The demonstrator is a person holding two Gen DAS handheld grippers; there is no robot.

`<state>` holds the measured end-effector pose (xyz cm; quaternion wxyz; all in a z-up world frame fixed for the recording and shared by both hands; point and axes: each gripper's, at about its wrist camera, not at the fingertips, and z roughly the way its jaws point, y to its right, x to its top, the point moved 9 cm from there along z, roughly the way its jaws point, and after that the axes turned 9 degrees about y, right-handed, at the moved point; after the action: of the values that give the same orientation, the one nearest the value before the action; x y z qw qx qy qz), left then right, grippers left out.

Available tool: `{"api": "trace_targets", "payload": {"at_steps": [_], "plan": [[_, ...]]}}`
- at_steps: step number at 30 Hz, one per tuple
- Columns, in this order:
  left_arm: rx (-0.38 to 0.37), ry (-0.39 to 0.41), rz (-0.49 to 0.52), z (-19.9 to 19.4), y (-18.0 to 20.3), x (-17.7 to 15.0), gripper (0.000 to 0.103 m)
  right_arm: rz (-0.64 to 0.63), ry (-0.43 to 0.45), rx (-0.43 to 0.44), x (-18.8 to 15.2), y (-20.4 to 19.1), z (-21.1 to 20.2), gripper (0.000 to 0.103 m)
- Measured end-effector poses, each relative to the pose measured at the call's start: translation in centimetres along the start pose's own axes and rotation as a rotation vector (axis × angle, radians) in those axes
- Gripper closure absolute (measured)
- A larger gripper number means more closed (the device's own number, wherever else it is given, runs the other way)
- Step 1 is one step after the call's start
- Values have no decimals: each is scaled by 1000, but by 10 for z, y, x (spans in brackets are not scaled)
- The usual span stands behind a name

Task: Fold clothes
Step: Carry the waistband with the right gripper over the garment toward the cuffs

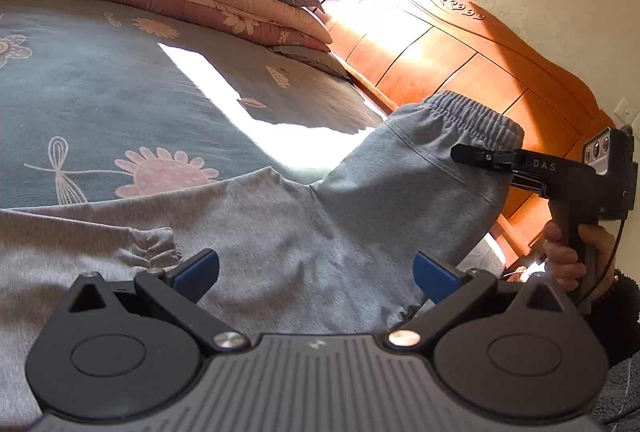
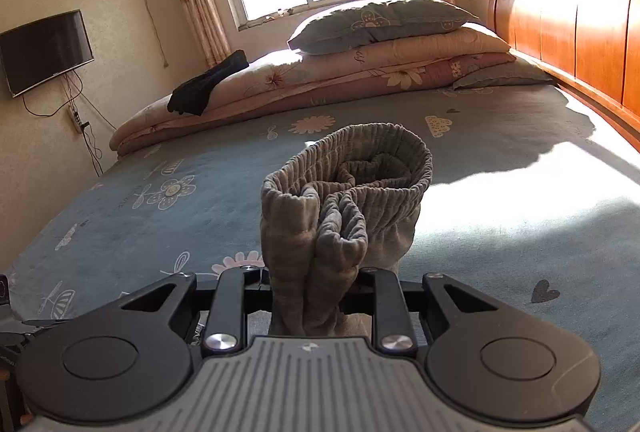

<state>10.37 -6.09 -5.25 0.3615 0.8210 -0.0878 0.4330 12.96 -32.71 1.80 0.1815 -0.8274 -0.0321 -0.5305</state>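
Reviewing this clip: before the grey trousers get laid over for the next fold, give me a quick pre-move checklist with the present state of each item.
1. Right tool clamped on the waistband: ok.
2. Left tool gripping cloth: not ok, open, pads clear of the grey trousers.
3. Waistband lifted off the bed sheet: ok.
4. Waistband flat in the grip: not ok, bunched.
5. Landing spot on the sheet free; the black garment lies far off: ok.
6. Trouser legs straight: cannot tell.

Grey sweatpants [image 1: 280,224]: soft matt jersey cloth, ribbed elastic waistband [image 2: 360,167]. Bedsheet [image 2: 200,216]: matt printed cloth. Headboard [image 1: 460,59]: glossy varnished wood. Left gripper [image 1: 316,272]: matt black plastic, blue rubbery pads [image 1: 434,274], shiny metal screws.
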Motion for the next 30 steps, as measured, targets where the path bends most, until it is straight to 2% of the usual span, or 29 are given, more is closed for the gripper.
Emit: {"api": "trace_targets", "payload": {"at_steps": [2,5,7,10,13,16,18,21,23,25,28,29,30], "plan": [[-88,-44,7,15,14,-9,1,-8,-7,0,0,-9,3,75],[-219,-158,32,53,43,-36,1,-14,-12,-2,0,-14,4,75],[-270,-225,35,82,55,-55,1,-15,-12,-6,-1,-15,3,75],[-289,-340,13,121,63,-89,1,-8,-4,-10,1,-12,-1,75],[-279,-421,-32,145,64,-114,1,0,1,-12,4,-7,-4,75],[-290,-436,-15,146,74,-120,1,10,-3,-16,4,0,-3,75],[-301,-464,-54,144,76,-124,1,19,-5,-17,3,3,-1,75],[-332,-554,-111,134,78,-136,1,24,-9,-11,2,3,2,75],[-304,-519,-73,121,74,-127,1,17,-11,-8,1,0,4,75],[-267,-438,-27,102,67,-104,1,7,-12,-4,2,-5,4,75],[-198,-282,-34,64,43,-52,1,-10,-13,6,4,-16,6,75],[-142,-230,-38,48,29,-32,1,-17,-14,12,5,-20,7,75],[-54,-185,-22,33,13,-15,1,-27,-15,19,6,-26,8,75]]}}
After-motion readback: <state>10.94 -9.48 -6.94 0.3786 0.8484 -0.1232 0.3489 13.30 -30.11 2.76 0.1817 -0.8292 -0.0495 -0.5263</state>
